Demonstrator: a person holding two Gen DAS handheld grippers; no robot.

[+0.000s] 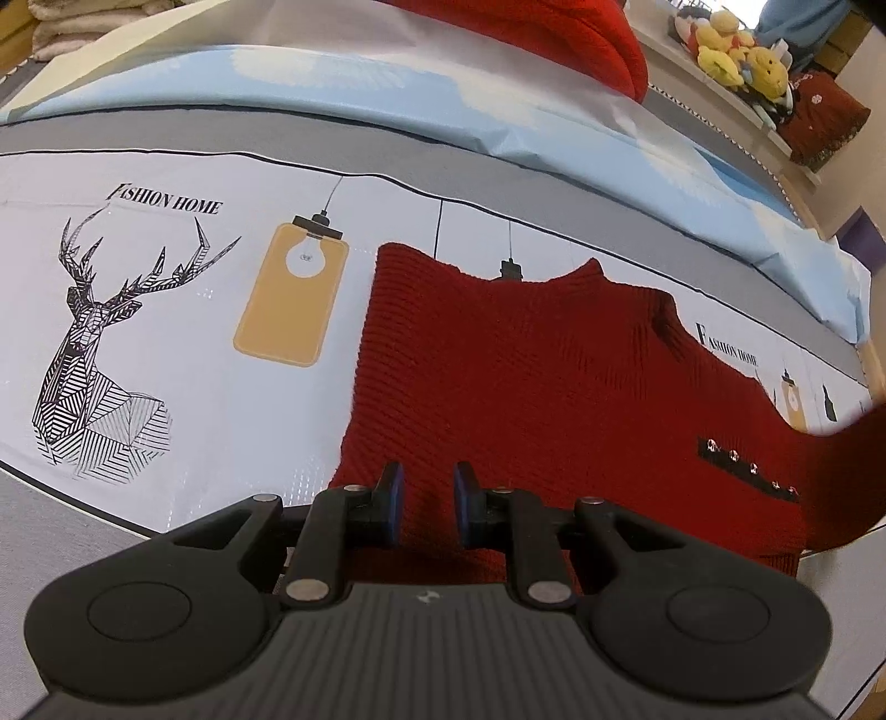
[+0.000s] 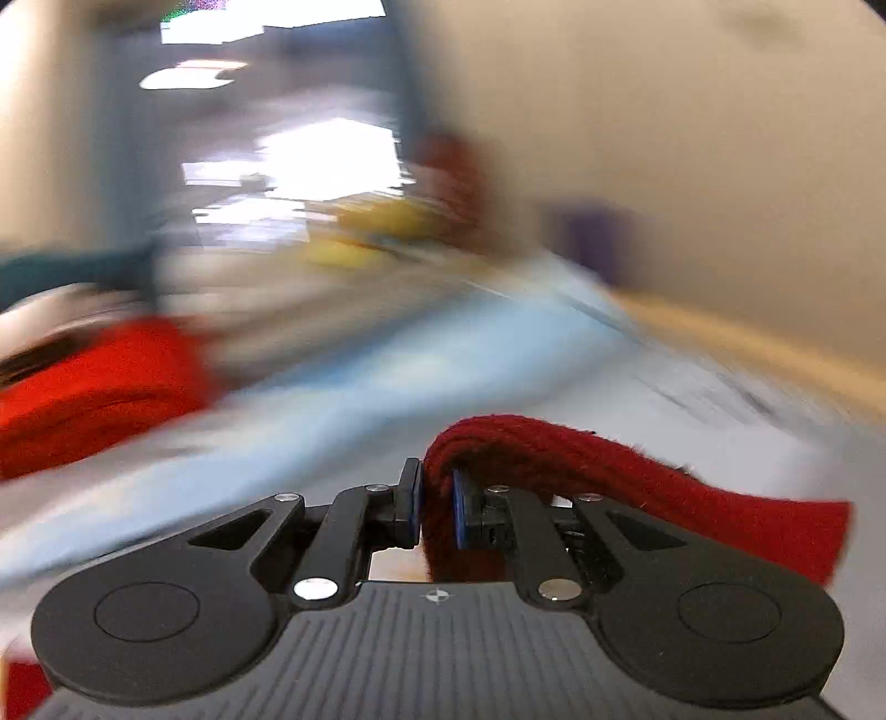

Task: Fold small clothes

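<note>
Now red sweater (image 2: 637, 476) pinched between right claw (image 2: 436, 507) pads

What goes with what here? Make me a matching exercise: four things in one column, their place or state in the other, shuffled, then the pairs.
Things
1. dark red knitted sweater
2. black line-drawn deer print
3. yellow plush toys
4. right gripper

Place or state
A. printed on the cover, left of the sweater
B. shut on a fold of red knitted fabric
C. spread flat on the white printed table cover
D. far in the background, at the right

Pairs: 1-C, 2-A, 3-D, 4-B
</note>
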